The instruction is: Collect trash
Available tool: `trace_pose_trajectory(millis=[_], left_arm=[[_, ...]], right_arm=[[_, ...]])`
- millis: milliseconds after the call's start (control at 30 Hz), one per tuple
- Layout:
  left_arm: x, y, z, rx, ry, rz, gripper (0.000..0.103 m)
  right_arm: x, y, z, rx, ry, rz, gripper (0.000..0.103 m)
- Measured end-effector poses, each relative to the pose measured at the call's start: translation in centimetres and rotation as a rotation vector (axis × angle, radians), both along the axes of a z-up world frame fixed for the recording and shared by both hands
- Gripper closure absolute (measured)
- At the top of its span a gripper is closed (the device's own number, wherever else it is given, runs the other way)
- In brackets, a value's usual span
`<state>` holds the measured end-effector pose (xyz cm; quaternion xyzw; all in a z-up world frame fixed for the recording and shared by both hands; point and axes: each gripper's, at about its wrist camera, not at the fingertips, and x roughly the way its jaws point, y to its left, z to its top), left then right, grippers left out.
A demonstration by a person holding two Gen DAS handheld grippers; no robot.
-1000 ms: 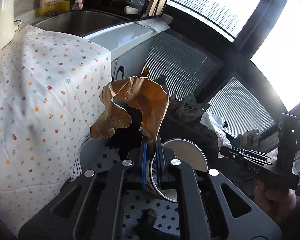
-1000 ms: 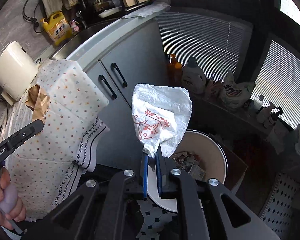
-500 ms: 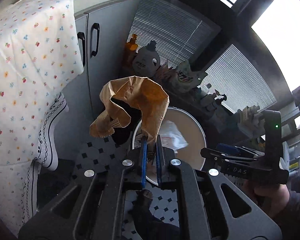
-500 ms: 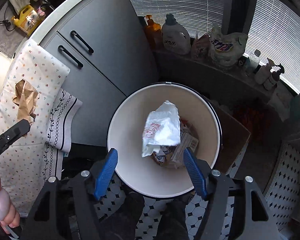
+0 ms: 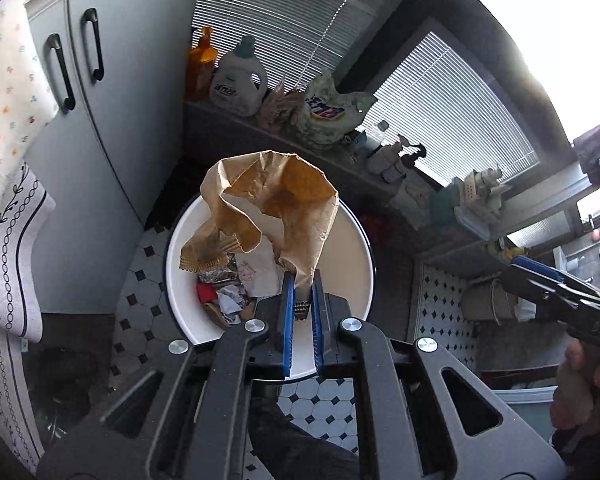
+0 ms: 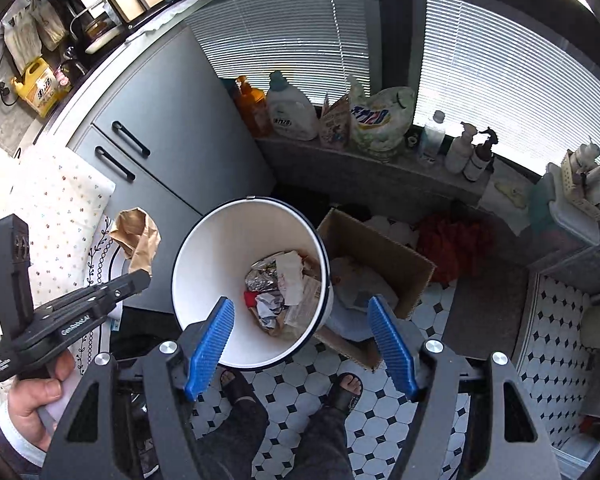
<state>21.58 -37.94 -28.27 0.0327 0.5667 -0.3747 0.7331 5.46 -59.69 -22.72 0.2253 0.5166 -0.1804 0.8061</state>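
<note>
My left gripper is shut on a crumpled brown paper bag and holds it right above the white trash bin. The bin stands on the tiled floor and holds foil, paper scraps and the white plastic bag. My right gripper is open and empty above the bin's near rim. The left gripper with the brown bag shows at the left of the right wrist view. The right gripper shows at the right edge of the left wrist view.
Grey cabinet doors stand behind the bin. A ledge under the blinds carries detergent bottles and a bag. A cardboard box sits right of the bin. A floral cloth hangs at the left. The person's feet are below.
The left gripper has carried the brown bag over the bin. The white plastic bag has settled among the trash. The right gripper has stayed open and pulled back a little.
</note>
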Motion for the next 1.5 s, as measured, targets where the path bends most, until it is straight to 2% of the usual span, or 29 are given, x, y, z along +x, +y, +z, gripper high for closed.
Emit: trace_pose_trajectory(millis=[100, 133, 200, 233, 267, 300, 367, 433, 533, 667, 800, 933, 1133, 1333, 1500], left_arm=[[-0.3, -1.1, -1.2, 0.018, 0.005, -0.003, 0.094], [-0.2, -1.3, -1.6, 0.014, 0.018, 0.000, 0.091], [-0.2, -1.6, -2.3, 0.003, 0.040, 0.009, 0.070], [-0.3, -1.5, -2.4, -0.004, 0.031, 0.022, 0.051], [-0.7, -1.3, -2.3, -0.013, 0.016, 0.039, 0.040], [-0.9, -1.1, -2.3, -0.018, 0.008, 0.051, 0.037], [-1.5, -0.6, -2.2, -0.008, 0.006, 0.075, 0.031], [-2.0, 0.1, -1.8, -0.004, 0.006, 0.107, 0.026], [-2.8, 1.7, -0.4, 0.017, -0.018, 0.158, 0.017], [-3.1, 4.5, 2.7, 0.026, -0.074, 0.223, 0.006], [-3.0, 7.7, 5.1, 0.023, -0.122, 0.274, 0.006], [-3.1, 10.7, 7.6, 0.022, -0.157, 0.333, 0.006], [-4.3, 17.1, 12.8, -0.019, -0.225, 0.408, 0.006], [-7.2, 24.6, 18.2, -0.034, -0.324, 0.476, 0.006], [-10.5, 30.6, 21.8, -0.040, -0.391, 0.530, 0.006]], right_arm=[[-0.9, -0.8, 0.6, -0.004, -0.012, -0.018, 0.034], [-1.2, -1.0, 0.7, -0.006, -0.013, -0.020, 0.032], [-1.6, -1.1, 0.7, -0.009, -0.011, -0.012, 0.031], [-1.7, -1.1, 0.6, -0.009, -0.010, -0.003, 0.030], [-1.8, -1.2, 0.5, -0.011, -0.009, 0.007, 0.027], [-1.9, -1.3, 0.5, -0.016, -0.010, 0.015, 0.025], [-1.8, -1.3, 0.2, -0.027, -0.019, 0.027, 0.014], [-1.6, -1.5, -0.2, -0.032, -0.037, 0.044, 0.009], [-1.0, -1.6, -1.2, 0.010, -0.030, 0.067, 0.009], [0.1, -0.7, -0.9, 0.025, -0.058, 0.119, 0.008], [1.2, 0.6, -0.2, 0.028, -0.082, 0.142, 0.008], [1.7, 2.2, 1.3, 0.076, -0.115, 0.135, 0.008], [2.2, 6.5, 4.1, 0.028, -0.154, 0.164, 0.008], [2.2, 11.5, 8.4, -0.002, -0.211, 0.148, 0.008], [1.6, 15.9, 11.8, -0.040, -0.263, 0.183, 0.008]])
